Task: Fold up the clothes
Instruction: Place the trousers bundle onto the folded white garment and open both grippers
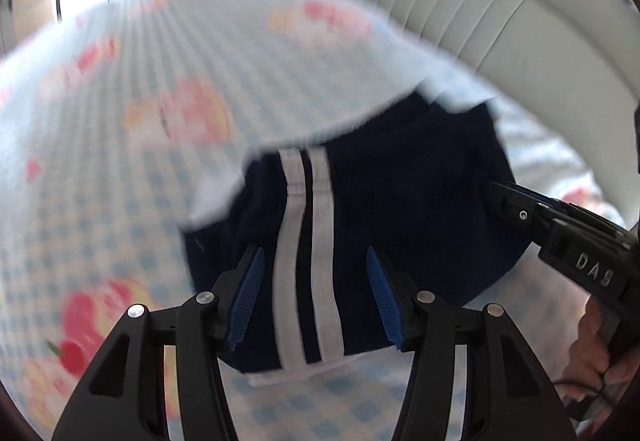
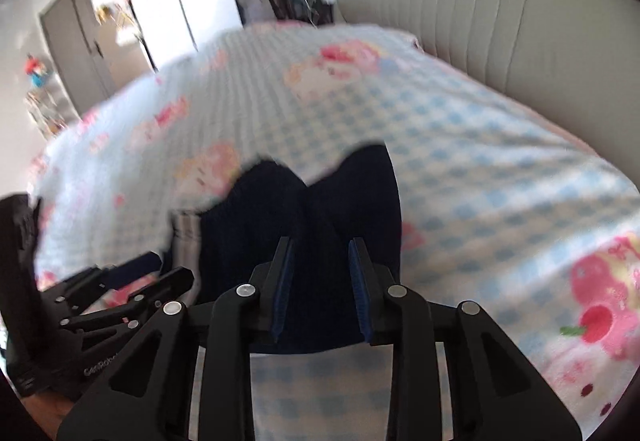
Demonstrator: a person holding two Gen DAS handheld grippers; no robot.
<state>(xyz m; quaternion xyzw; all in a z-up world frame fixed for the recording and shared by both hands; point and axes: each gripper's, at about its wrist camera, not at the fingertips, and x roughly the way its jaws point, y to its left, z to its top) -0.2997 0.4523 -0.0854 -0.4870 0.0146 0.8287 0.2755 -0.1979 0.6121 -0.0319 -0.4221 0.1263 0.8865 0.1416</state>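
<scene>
- Left gripper (image 1: 315,295): jaws are held apart at lower centre of the left wrist view, nothing pinched; the blue ribbed pads (image 1: 249,293) flank the two white stripes (image 1: 310,265) of the garment without a visible grip.
- Navy garment (image 1: 400,209): seen bunched at centre frame on the bed, the stripes running from its upper edge down to a white hem at the bottom; edges are blurred.
- Right gripper (image 2: 320,289): jaws are parted at lower centre of the right wrist view; dark cloth fills the gap between the pads, but whether it is touched cannot be told.
- Navy garment (image 2: 316,209) in that view: two rounded folds are raised just above the fingers, with a grey-white strip at its left edge.
- Right gripper (image 1: 560,237) is also caught at the right edge of the left view, its tip against the garment's right side; "DAS" lettering is read on its body.
- Left gripper (image 2: 120,293) is seen at lower left of the right view, beside the garment.
- Checked bedsheet (image 1: 200,53), pale blue and white with pink cartoon prints, is spread under everything.
- Padded headboard (image 2: 500,1), cream, ribbed, is noted at upper right.
- Grey door (image 2: 72,37) and white wall are noted at upper left; dark clutter at top centre is too blurred to name.
</scene>
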